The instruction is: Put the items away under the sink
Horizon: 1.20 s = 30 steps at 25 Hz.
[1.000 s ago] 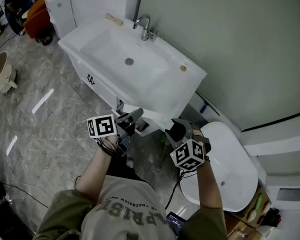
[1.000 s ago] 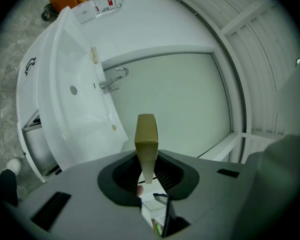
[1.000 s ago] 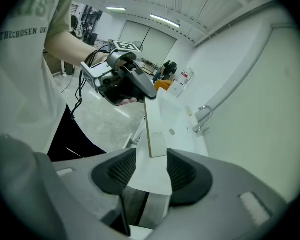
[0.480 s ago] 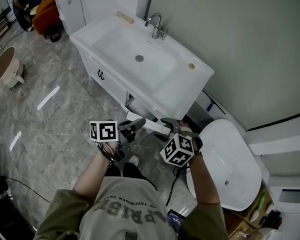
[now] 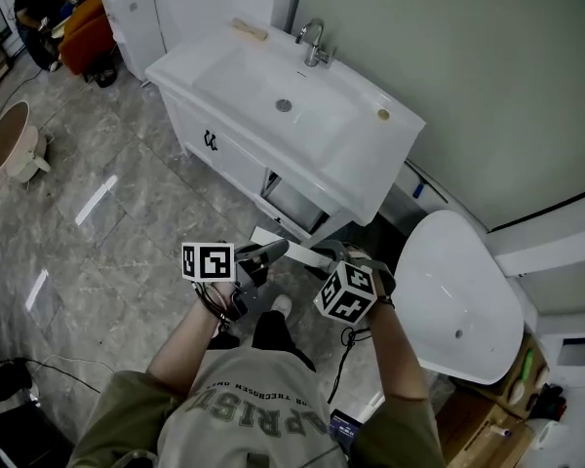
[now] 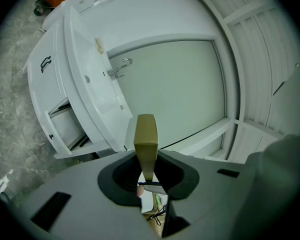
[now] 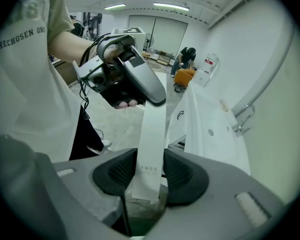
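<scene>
My right gripper (image 7: 150, 173), jaws just closing, clamps a long white box (image 7: 151, 134). My left gripper (image 6: 148, 178) pinches a slim tan box (image 6: 145, 139). Both hover on the near side of the open sink cabinet (image 5: 219, 154).

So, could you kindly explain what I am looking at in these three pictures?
No robot here: a person holds a claw in each hand. One picture comes from a head camera looking down; the other two cameras ride on the claws. The left claw and right claw both grip one long white box; the right claw's jaws have just been closing on it. Ahead stands a white sink with its cabinet open beneath.
</scene>
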### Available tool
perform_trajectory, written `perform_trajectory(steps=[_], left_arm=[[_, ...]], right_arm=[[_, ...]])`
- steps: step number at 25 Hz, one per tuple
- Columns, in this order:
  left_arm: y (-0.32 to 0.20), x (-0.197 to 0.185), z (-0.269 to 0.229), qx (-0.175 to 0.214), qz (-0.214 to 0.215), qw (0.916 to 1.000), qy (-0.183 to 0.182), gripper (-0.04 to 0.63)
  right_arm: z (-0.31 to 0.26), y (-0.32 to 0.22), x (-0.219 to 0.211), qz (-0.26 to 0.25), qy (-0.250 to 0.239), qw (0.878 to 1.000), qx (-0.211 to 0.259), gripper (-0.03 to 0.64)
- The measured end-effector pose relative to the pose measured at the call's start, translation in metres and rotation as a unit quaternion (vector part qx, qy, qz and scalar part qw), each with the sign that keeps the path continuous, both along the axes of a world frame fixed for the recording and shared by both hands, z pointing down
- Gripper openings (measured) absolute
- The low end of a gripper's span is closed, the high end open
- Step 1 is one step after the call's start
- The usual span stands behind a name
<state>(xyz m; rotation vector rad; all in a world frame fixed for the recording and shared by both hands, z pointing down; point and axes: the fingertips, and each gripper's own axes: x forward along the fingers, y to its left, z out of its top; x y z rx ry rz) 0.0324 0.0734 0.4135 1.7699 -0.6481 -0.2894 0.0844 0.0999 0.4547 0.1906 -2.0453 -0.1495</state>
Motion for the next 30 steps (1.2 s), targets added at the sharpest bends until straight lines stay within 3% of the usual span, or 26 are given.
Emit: perform_trajectory(steps=[6, 10, 13, 17, 22, 27, 30], left_arm=[[0.048, -0.034, 0.006, 0.001, 0.039, 0.9992, -0.011, 0.074], [0.073, -0.052, 0.016, 0.027, 0.073, 0.9946, -0.069, 0.103], [0.082, -0.067, 0.021, 0.069, 0.105, 0.9831, -0.133, 0.243], [0.089, -0.087, 0.027, 0.121, 0.135, 0.9576, -0.224, 0.346], [0.095, -0.112, 0.038, 0.175, 0.171, 0.9214, -0.302, 0.365], [0.089, -0.125, 0.06, 0.21, 0.213, 0.8725, -0.387, 0.37], [0.078, -0.122, 0.071, 0.222, 0.234, 0.8514, -0.414, 0.37]], right_arm=[[0.003, 0.05, -0.035, 0.045, -0.004, 0.999, -0.017, 0.146], [0.01, 0.074, -0.053, 0.056, 0.003, 0.998, -0.013, 0.144], [0.014, 0.086, -0.063, 0.068, 0.004, 0.998, -0.014, 0.144], [0.017, 0.094, -0.072, 0.093, -0.005, 0.995, -0.019, 0.143], [0.023, 0.096, -0.079, 0.116, -0.012, 0.993, -0.021, 0.143], [0.04, 0.083, -0.076, 0.132, -0.011, 0.991, -0.034, 0.143], [0.052, 0.064, -0.068, 0.138, -0.006, 0.99, -0.039, 0.143]])
